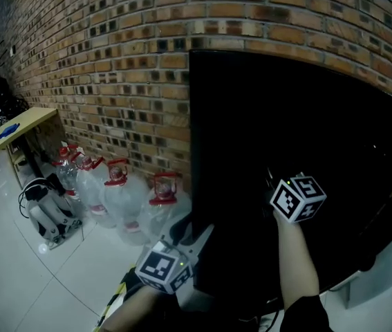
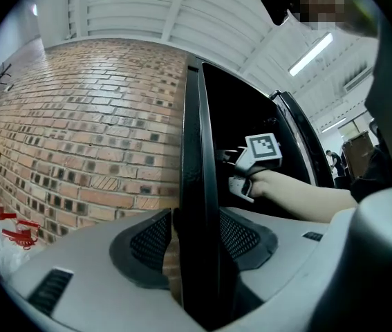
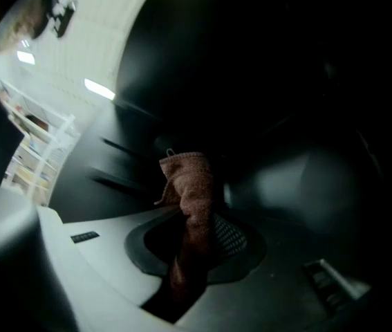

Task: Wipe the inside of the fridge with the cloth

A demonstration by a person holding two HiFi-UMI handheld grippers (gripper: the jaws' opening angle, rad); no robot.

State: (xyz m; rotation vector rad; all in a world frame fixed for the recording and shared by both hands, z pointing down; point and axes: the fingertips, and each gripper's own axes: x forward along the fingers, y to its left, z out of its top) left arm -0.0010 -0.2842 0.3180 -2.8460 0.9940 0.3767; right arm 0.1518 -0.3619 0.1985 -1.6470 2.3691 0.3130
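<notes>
While the left tongs pinch the edge of the black fridge door, the right tongs grip the brown cloth inside the dark fridge. A brick wall, water jugs and a shiny white floor are near.

Fridge stands at right, backed against the wall. Water bottles crowd the floor just left of it, along the wall. Farther left sits a surface. The left tool clamps the edge of the door. The right tool is inside the fridge, cloth pinched between its jaws.
</notes>
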